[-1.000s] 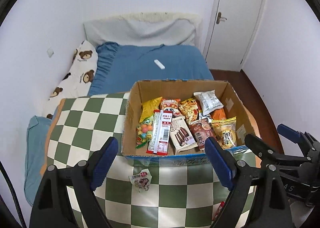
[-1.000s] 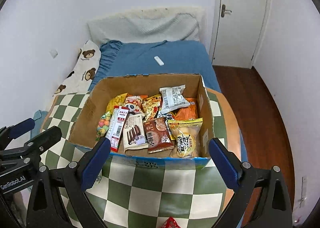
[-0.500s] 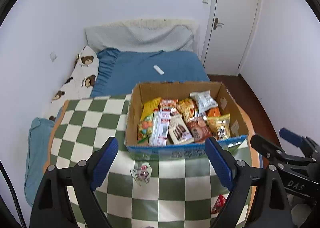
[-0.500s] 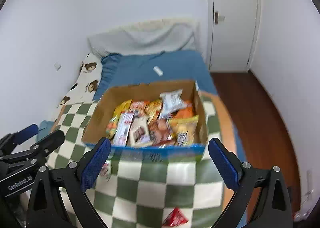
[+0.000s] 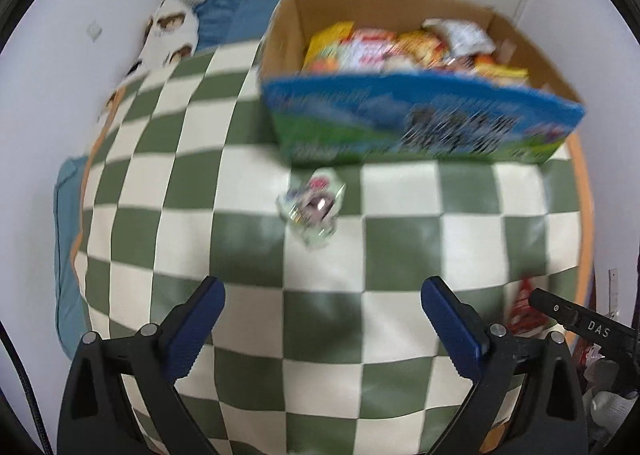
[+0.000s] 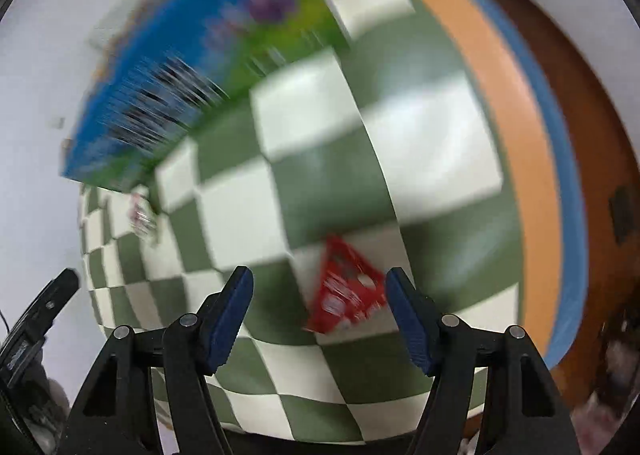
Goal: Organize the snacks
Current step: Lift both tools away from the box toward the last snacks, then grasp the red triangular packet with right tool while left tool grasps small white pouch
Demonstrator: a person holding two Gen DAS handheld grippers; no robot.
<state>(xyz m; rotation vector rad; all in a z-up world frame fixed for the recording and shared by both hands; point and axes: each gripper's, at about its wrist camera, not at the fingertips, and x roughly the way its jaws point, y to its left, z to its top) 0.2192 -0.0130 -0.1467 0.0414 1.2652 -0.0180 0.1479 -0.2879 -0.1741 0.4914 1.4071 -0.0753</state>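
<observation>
Both grippers point steeply down at a green-and-white checked cloth [image 5: 248,239]. The left gripper [image 5: 322,307] has its jaws opening wide with nothing between them; a pale snack packet [image 5: 316,205] lies on the cloth beyond its tips, just near of the box [image 5: 420,131]. The box sits at the far right, full of snacks [image 5: 400,49]. The right gripper [image 6: 318,297] has its jaws closing, not yet touching the red triangular packet [image 6: 346,289] that lies between them on the cloth.
</observation>
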